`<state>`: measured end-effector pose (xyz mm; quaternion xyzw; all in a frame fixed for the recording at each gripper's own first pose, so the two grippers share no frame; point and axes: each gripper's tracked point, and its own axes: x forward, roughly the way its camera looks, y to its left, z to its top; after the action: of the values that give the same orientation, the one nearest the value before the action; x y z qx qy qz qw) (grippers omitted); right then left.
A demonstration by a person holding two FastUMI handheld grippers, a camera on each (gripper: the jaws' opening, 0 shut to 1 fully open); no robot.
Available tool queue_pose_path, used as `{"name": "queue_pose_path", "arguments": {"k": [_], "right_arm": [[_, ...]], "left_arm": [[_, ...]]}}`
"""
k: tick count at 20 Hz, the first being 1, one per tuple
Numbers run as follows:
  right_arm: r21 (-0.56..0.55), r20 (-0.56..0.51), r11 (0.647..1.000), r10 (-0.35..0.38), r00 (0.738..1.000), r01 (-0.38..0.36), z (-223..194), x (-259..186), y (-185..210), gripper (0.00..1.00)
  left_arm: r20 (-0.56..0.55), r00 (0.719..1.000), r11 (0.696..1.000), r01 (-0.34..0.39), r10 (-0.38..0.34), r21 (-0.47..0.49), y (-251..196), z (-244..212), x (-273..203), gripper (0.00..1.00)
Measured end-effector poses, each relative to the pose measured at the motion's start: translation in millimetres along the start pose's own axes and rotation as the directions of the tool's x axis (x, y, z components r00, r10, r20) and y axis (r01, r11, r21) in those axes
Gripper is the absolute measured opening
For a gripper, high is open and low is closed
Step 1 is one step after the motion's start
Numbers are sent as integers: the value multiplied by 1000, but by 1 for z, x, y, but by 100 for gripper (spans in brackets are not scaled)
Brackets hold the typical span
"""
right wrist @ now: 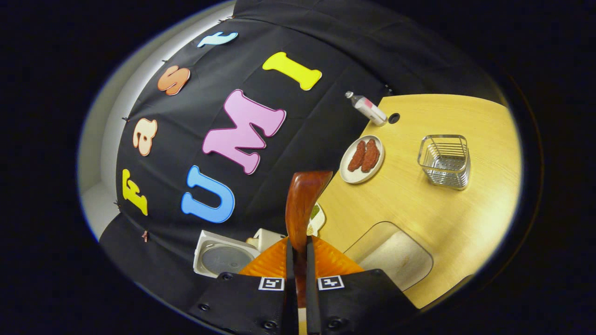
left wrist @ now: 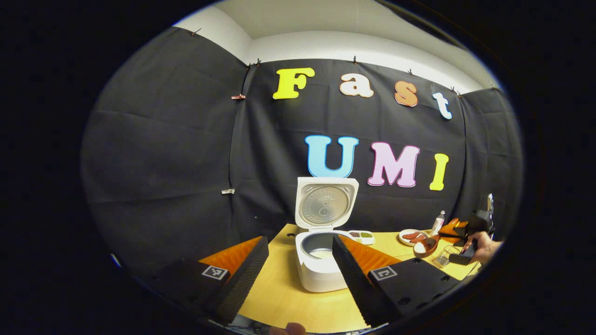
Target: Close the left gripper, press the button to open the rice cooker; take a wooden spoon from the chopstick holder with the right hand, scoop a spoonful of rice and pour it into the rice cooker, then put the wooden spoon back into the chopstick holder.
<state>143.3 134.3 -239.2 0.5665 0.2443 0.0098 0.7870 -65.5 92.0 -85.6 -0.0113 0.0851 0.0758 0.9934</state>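
Observation:
The white rice cooker point(left wrist: 320, 272) stands open on the table, lid point(left wrist: 326, 204) upright, with some rice in its inner pot. My left gripper point(left wrist: 298, 267) hovers in front of it, open, its fingers framing the pot. At the far right a hand holds my right gripper point(left wrist: 470, 232), which carries the wooden spoon point(left wrist: 424, 246) with white rice in its bowl. In the right gripper view, my right gripper point(right wrist: 298, 249) is shut on the spoon's handle point(right wrist: 302, 204), tilted, and the cooker's lid point(right wrist: 223, 258) shows at lower left. The wire chopstick holder point(right wrist: 444, 160) stands apart on the table.
A plate of reddish food point(right wrist: 362, 158), a small bottle point(right wrist: 368, 108) and a tub of rice point(right wrist: 396, 256) sit on the wooden table point(right wrist: 465, 218). A small divided dish point(left wrist: 362, 236) lies just right of the cooker. The black cloth wall rises behind.

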Motion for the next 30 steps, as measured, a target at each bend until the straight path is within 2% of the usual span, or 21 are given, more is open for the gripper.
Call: {"name": "queue_pose_path", "arguments": {"k": [5, 10, 14, 17, 20, 25, 27, 30], "right_arm": [[-49, -37, 995, 82, 996, -84, -36, 19, 84, 11], [-46, -87, 992, 116, 989, -121, -88, 51, 137, 11], [-134, -113, 982, 118, 986, -133, -132, 81, 166, 11], [-255, -123, 955, 123, 985, -151, -157, 100, 185, 11], [-419, -132, 891, 129, 983, -173, -178, 118, 203, 11], [-628, -155, 752, 130, 979, -199, -212, 145, 212, 11], [-708, -162, 676, 128, 978, -205, -222, 150, 212, 11], [-812, -184, 535, 143, 973, -232, -236, 151, 214, 11]], "left_arm": [[-3, 1000, 999, -27, 27, 25, 21, -8, -4, 95], [-29, 999, 998, -41, 42, 50, 25, -14, -8, 95], [-70, 996, 998, -52, 55, 44, 28, -20, -14, 95], [-90, 994, 998, -64, 66, 28, 29, -24, -13, 95], [-108, 991, 997, -83, 84, 12, 36, -29, -12, 95], [-132, 983, 992, -122, 123, 18, 49, -36, -14, 95], [-148, 980, 992, -129, 130, 17, 52, -38, -13, 95], [-160, 978, 990, -137, 137, 8, 52, -40, -19, 95]]}}
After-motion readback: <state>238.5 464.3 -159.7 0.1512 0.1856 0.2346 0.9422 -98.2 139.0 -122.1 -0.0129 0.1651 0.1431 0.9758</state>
